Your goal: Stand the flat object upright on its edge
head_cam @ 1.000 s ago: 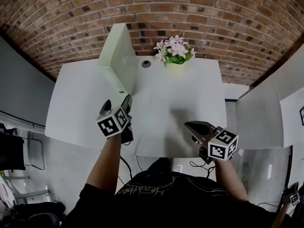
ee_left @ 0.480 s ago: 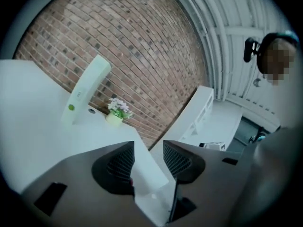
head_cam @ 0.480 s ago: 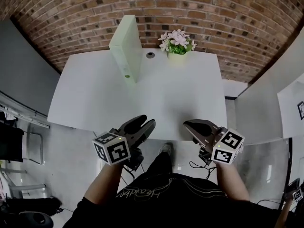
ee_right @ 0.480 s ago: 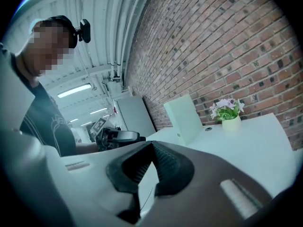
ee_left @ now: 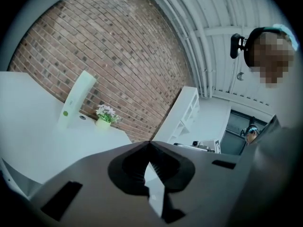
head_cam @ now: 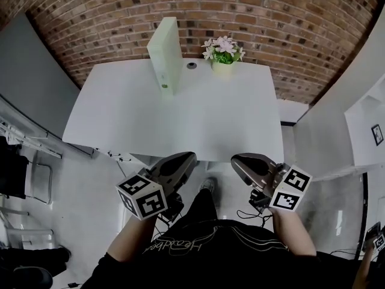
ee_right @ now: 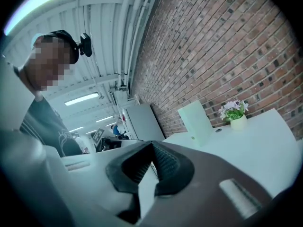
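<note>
The flat pale-green object stands upright on its edge at the back of the white table, left of the flowers. It also shows in the left gripper view as a tilted slab, and in the right gripper view. My left gripper is off the table's front edge, shut with nothing between its jaws. My right gripper hangs beside it, also shut and empty. Both are far from the object.
A small pot of pink-white flowers stands at the table's back edge, with a round cable hole beside it. A brick wall runs behind. Grey floor lies around the table. A person shows in both gripper views.
My left gripper drew back from the middle-left of the table to below its front edge and closed. The green object stays upright. The right gripper barely moved.
</note>
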`<state>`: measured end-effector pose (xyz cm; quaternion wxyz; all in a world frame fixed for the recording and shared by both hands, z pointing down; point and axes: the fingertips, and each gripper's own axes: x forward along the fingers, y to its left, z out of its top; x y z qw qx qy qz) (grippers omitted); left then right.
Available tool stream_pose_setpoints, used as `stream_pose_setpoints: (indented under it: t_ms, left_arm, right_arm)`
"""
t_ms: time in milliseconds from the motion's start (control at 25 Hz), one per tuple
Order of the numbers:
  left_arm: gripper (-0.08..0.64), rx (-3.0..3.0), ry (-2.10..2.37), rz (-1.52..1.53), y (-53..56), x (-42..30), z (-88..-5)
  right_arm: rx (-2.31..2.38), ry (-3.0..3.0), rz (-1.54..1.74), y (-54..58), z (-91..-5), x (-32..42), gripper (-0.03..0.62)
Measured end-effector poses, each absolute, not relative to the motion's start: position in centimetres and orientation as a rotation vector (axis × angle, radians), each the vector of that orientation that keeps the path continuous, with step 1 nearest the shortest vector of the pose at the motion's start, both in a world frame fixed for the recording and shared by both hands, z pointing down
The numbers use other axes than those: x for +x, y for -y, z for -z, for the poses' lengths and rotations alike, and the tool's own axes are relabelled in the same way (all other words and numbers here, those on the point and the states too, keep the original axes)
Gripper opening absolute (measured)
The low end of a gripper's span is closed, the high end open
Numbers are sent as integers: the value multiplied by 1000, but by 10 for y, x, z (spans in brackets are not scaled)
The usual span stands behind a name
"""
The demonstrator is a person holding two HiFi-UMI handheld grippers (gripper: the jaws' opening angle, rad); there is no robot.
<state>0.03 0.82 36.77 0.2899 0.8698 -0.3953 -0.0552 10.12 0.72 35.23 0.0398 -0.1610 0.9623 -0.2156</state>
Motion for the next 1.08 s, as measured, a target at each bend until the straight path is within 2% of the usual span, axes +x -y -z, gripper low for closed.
stream_pose_setpoints:
  t_ms: [440, 1080]
  left_arm:
    - [2, 2378, 939, 199, -64, 33, -351]
    - [2, 2399, 1046, 179, -87, 31, -343]
  right_arm:
    - [-449, -2965, 659, -55, -348, 108, 5]
    - [-421, -2956, 646, -79, -338, 113, 5]
